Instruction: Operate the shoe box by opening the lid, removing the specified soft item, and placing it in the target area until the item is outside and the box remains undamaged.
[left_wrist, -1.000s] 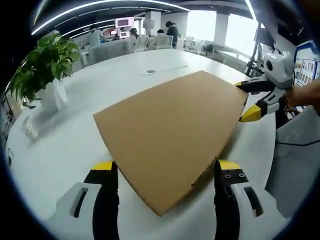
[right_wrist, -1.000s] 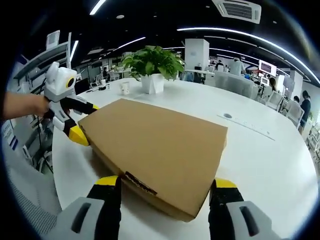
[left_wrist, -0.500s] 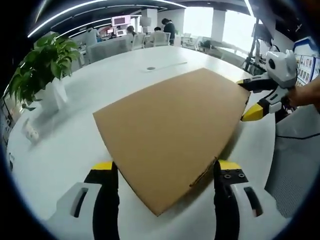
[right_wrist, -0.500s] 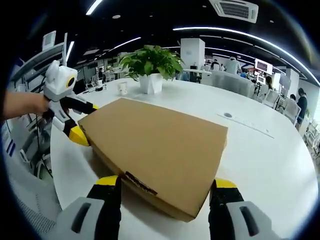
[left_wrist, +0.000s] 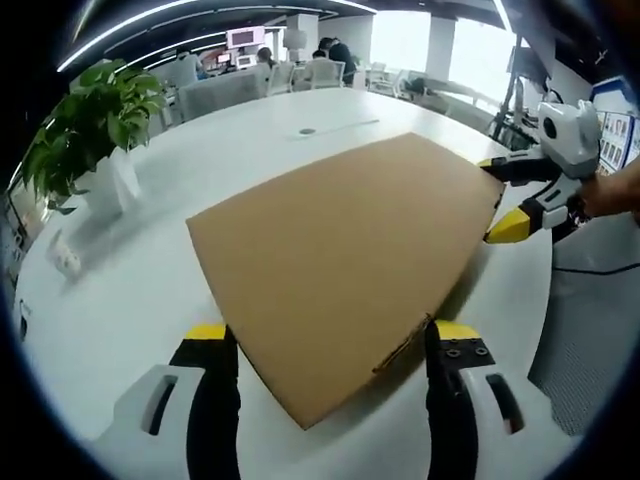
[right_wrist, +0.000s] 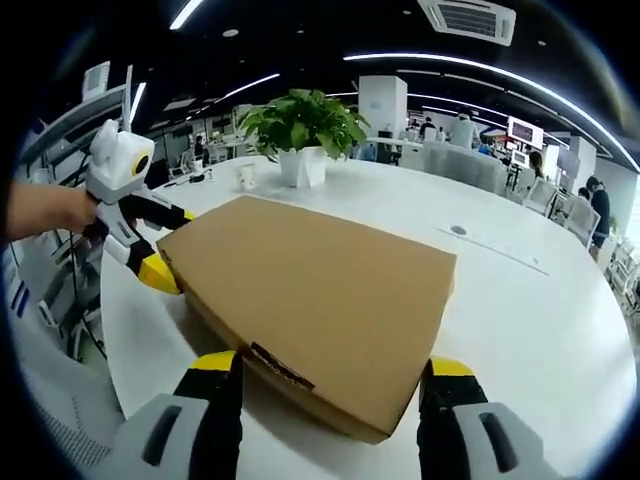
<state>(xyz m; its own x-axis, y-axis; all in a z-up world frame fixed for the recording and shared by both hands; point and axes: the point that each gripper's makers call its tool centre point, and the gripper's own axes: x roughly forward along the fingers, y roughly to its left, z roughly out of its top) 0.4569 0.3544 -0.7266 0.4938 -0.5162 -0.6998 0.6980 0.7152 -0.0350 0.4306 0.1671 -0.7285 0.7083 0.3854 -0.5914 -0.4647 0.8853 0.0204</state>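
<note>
The left gripper (left_wrist: 325, 345) sits low at one corner of the shoe box (left_wrist: 340, 265), its yellow-tipped jaws spread wide with the corner between them, not pinching it. The right gripper (right_wrist: 330, 375) is at the opposite corner, jaws likewise held apart on either side of the cardboard; from the left gripper view it shows at the far corner (left_wrist: 510, 195), one jaw over the lid's edge and one below, held by a person's hand (left_wrist: 610, 195).

The table (right_wrist: 540, 320) is the biggest thing here: broad, white, curved at its edge. The box lies flat on it, near the edge where the person stands, lid shut, plain brown cardboard with a dark label on one short side. Nothing lies on the lid.

Beyond the box stands a potted plant (right_wrist: 303, 125) in a white pot, well apart from it, with a small white cup (right_wrist: 247, 176) beside it. A small round fitting (right_wrist: 458, 230) is set in the tabletop.

Around is an open office: dark ceiling, long light strips, desks and people (right_wrist: 598, 210) far back.
</note>
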